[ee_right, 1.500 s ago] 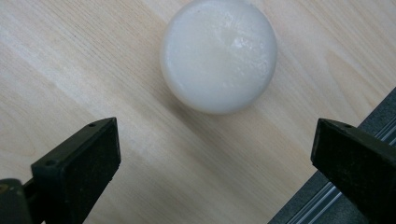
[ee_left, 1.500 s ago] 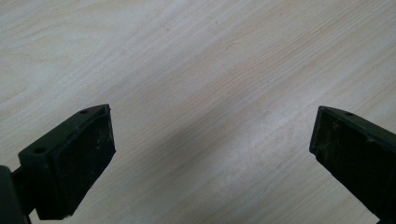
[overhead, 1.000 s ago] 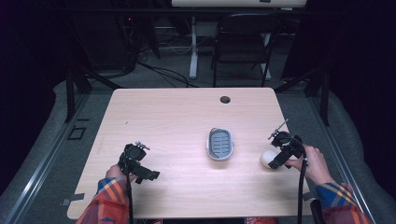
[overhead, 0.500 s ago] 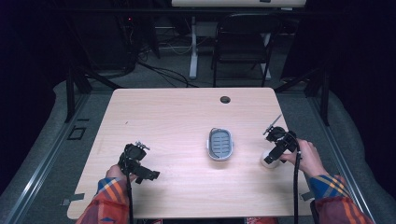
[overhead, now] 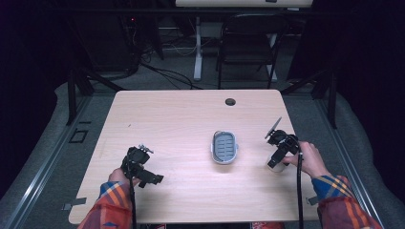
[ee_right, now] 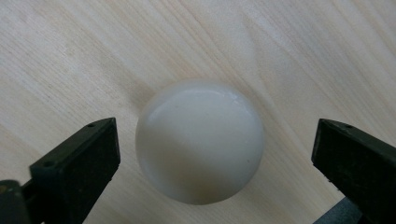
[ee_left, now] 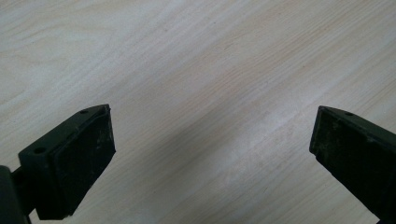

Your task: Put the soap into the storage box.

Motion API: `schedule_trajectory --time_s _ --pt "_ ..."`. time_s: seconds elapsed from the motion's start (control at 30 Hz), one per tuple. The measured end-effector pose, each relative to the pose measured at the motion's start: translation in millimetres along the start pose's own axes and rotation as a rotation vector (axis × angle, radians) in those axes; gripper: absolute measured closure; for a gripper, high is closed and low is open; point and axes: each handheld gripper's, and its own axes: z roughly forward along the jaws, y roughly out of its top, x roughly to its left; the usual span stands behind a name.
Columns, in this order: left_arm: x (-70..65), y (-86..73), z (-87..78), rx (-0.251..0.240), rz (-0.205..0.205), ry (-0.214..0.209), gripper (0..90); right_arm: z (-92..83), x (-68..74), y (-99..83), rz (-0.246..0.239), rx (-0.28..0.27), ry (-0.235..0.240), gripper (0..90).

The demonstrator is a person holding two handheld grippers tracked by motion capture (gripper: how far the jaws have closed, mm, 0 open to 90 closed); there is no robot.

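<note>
Your right gripper (ee_right: 212,154) is hanging over a white ball (ee_right: 201,140), with its jaws standing wide, one on each side of the ball and not touching it. In the right gripper view the ball is sitting in the middle of the frame, on the bare table (ee_right: 70,56). In the high view it is at the lower right, mostly hidden under the right gripper (overhead: 277,160), just right of the small grey tray (overhead: 224,147) in the centre.

The ball is looking smooth and a little glossy, so I am judging it as hard and slippery, and probably light. It could be an egg or a plastic ball; I cannot tell which. If it is fragile, a strong squeeze may be breaking it. Being round, it may also roll away or pop out when the jaws are closing off-centre.

You should be taking it across its widest part, with both pads meeting it at the same height, and closing slowly.

Your left gripper (ee_left: 212,154) is resting at the lower left of the high view (overhead: 138,167), jaws wide too, with nothing between them but table.
</note>
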Motion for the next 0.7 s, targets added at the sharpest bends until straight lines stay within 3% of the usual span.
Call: schedule_trajectory --time_s 0.17,0.27,0.37,0.47,0.57,0.7 --pt "0.0 0.0 0.0 0.000 0.000 0.000 0.1 5.9 2.6 2.1 0.001 0.008 0.010 13.9" --pt "-0.1 0.0 0.0 0.000 0.000 0.000 0.1 7.0 1.6 3.8 -0.018 0.056 0.010 14.3" --pt "-0.1 0.0 0.0 0.000 0.000 0.000 0.1 10.6 2.2 2.9 0.006 0.043 0.020 15.5" --pt "-0.3 0.0 0.0 0.000 0.001 0.000 0.1 9.6 1.4 4.5 -0.021 0.075 0.023 19.1" --pt "-0.3 0.1 0.1 0.001 0.000 0.000 0.1 13.0 3.0 3.7 0.004 0.057 0.041 21.6" --pt "-0.1 0.0 0.1 0.001 0.000 0.000 0.1 11.6 1.3 5.4 -0.017 0.097 0.042 22.9"
